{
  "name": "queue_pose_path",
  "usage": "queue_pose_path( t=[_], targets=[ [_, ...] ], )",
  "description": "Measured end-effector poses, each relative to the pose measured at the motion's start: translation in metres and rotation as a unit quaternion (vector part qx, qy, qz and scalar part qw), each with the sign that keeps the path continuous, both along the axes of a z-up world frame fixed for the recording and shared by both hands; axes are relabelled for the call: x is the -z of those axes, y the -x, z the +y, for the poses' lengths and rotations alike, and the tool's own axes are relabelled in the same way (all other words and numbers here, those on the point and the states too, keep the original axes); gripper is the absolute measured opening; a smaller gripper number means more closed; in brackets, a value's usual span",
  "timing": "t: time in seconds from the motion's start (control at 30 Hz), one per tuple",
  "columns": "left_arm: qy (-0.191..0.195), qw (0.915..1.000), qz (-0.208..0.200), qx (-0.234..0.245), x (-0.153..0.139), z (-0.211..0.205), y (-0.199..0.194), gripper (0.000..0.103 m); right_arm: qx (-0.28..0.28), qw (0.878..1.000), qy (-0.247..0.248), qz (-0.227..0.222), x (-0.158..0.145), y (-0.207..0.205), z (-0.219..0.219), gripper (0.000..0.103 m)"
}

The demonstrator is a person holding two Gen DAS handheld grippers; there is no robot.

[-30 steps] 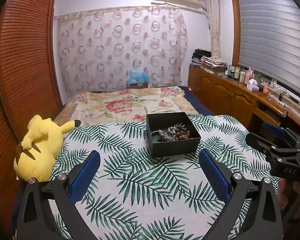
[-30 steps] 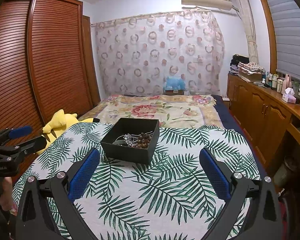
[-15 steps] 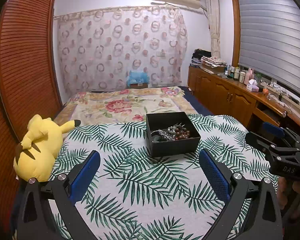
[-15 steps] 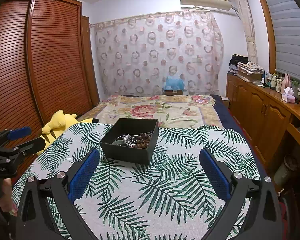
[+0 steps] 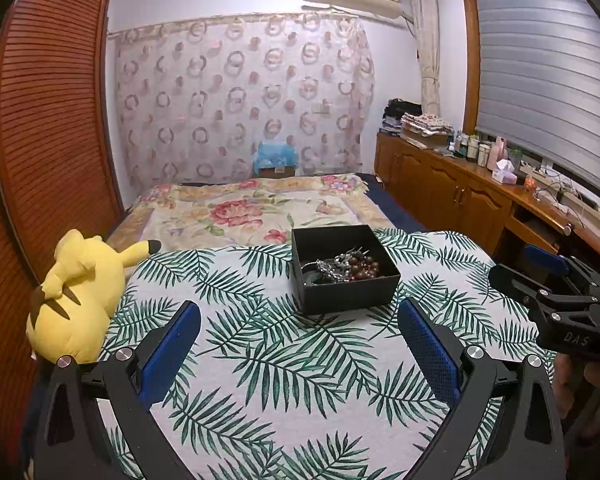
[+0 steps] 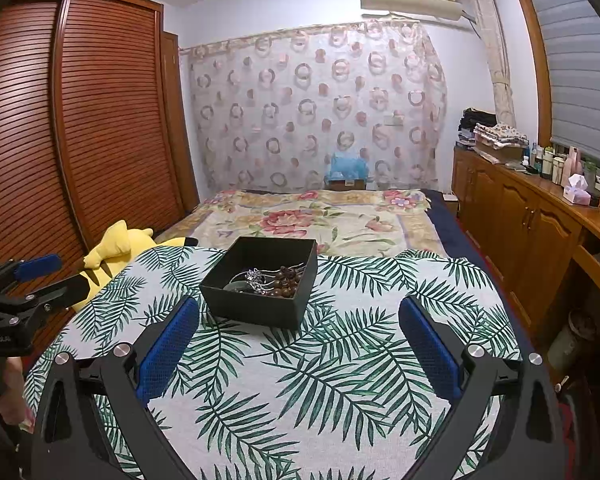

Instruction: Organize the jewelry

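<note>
A black open box (image 5: 348, 292) stands on the palm-leaf cloth (image 5: 268, 364). It holds a tangle of jewelry (image 5: 346, 268): brown beads and silver pieces. It also shows in the right wrist view (image 6: 256, 304), with the jewelry (image 6: 274, 280) inside. My left gripper (image 5: 300, 344) is open and empty, short of the box. My right gripper (image 6: 300, 344) is open and empty, also short of the box. Each gripper shows in the other's view, right (image 5: 540, 276) and left (image 6: 44, 276).
A yellow plush toy (image 5: 80, 288) lies at the cloth's left edge. A floral bedspread (image 5: 252, 212) lies beyond the box. A wooden wardrobe (image 6: 60, 140) stands on the left. A wooden sideboard (image 5: 480, 200) with bottles stands on the right.
Nothing has visibly changed apart from a slight drift of both views; both grippers stay open and empty.
</note>
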State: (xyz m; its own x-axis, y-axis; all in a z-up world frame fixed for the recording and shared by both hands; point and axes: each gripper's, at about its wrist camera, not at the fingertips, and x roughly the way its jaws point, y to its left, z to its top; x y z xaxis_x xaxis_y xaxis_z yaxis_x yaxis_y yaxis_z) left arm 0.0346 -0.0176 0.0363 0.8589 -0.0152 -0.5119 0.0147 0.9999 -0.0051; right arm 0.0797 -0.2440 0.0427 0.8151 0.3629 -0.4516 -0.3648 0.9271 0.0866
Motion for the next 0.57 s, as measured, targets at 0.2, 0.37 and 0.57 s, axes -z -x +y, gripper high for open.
queue_pose_path(
  t=[0.2, 0.37, 0.57],
  targets=[
    [0.001, 1.0000, 0.000, 0.000, -0.0001, -0.0006, 0.0005, 0.095, 0.000, 1.000, 0.000, 0.000, 0.0003, -0.0001, 0.0001, 0.101],
    [0.000, 1.0000, 0.000, 0.000, 0.0004, -0.0002, 0.0002, 0.095, 0.000, 1.000, -0.001, 0.000, 0.0006, -0.0001, -0.0001, 0.101],
    [0.001, 1.0000, 0.000, 0.000, 0.0002, -0.0007, 0.0005, 0.095, 0.000, 1.000, 0.000, 0.000, 0.0003, 0.0001, -0.0001, 0.101]
  ],
)
